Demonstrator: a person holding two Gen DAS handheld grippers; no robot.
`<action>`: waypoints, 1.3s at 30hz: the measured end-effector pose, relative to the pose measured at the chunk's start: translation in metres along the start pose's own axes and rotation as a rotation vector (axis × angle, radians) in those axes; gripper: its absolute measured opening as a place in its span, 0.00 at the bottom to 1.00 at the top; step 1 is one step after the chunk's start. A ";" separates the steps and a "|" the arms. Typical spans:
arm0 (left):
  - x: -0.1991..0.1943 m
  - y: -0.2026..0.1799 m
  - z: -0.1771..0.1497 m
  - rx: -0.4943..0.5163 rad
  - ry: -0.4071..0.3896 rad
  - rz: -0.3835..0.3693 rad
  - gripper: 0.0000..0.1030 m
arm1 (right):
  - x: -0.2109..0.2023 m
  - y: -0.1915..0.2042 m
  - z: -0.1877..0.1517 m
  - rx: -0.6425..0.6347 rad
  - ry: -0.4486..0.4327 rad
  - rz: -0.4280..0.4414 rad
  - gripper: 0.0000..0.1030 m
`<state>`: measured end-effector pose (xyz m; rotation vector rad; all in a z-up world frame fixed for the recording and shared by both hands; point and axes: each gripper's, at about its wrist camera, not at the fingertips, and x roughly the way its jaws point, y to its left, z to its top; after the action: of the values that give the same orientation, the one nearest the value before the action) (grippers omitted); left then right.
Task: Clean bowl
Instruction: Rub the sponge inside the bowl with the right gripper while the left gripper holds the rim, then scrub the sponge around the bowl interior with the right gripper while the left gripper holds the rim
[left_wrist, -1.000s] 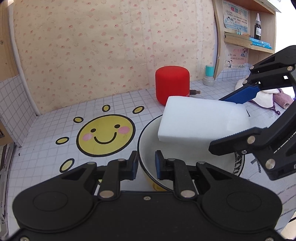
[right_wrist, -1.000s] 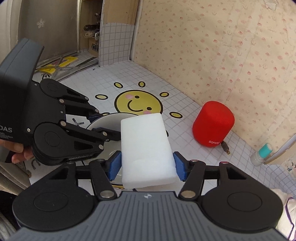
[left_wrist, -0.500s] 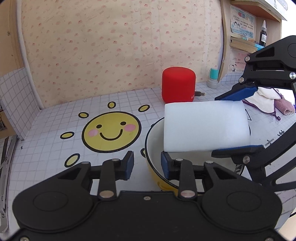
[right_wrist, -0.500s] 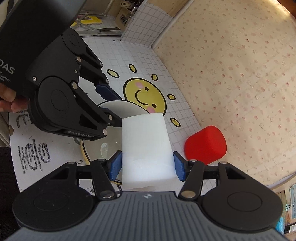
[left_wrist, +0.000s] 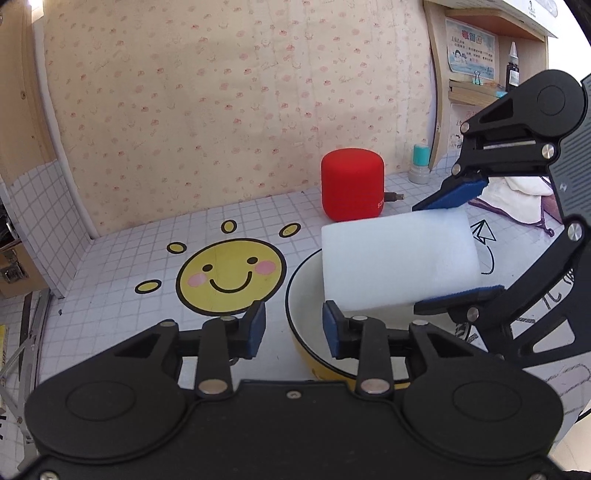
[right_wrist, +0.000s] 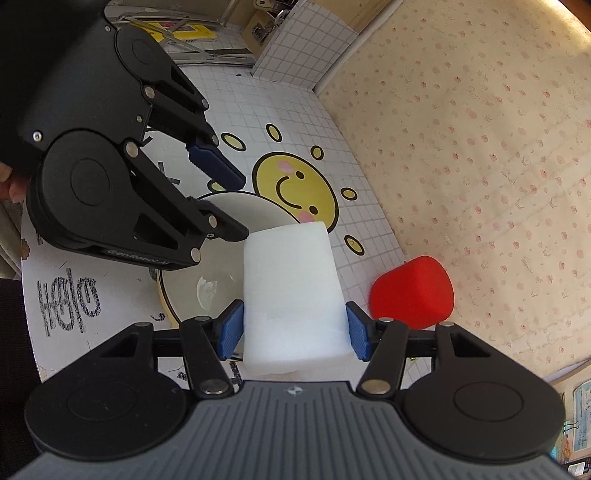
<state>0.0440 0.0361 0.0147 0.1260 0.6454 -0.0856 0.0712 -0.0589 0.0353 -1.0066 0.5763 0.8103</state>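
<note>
This looks like a room in a home, maybe a child's desk corner. The wall (left_wrist: 221, 110) has pink flower paper. The tabletop (left_wrist: 122, 295) has white squares and a big smiling sun sticker (left_wrist: 231, 277). A wooden shelf (left_wrist: 480, 92) holds books, a small bottle (left_wrist: 512, 70) and a cartoon picture (left_wrist: 469, 50).

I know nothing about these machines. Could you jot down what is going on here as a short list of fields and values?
Job: cleaning a bowl
Bowl: white inside, yellow outside, on the tiled table
Right gripper: shut on a white sponge, held over the bowl
Left gripper: open, its fingers either side of the bowl's near rim
Nearby: red speaker, smiley sun sticker
Sponge touching bowl: cannot tell
</note>
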 end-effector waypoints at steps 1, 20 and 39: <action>-0.001 0.001 0.001 -0.005 -0.002 0.000 0.35 | 0.000 0.000 0.000 -0.004 0.002 0.004 0.58; 0.039 -0.015 0.001 0.058 0.114 -0.029 0.35 | -0.015 -0.013 -0.016 0.181 -0.123 0.080 0.60; 0.043 -0.016 0.002 0.046 0.111 -0.029 0.35 | -0.014 -0.057 -0.056 0.776 -0.167 0.199 0.56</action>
<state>0.0778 0.0178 -0.0112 0.1673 0.7564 -0.1218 0.1058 -0.1306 0.0505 -0.1717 0.7701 0.7411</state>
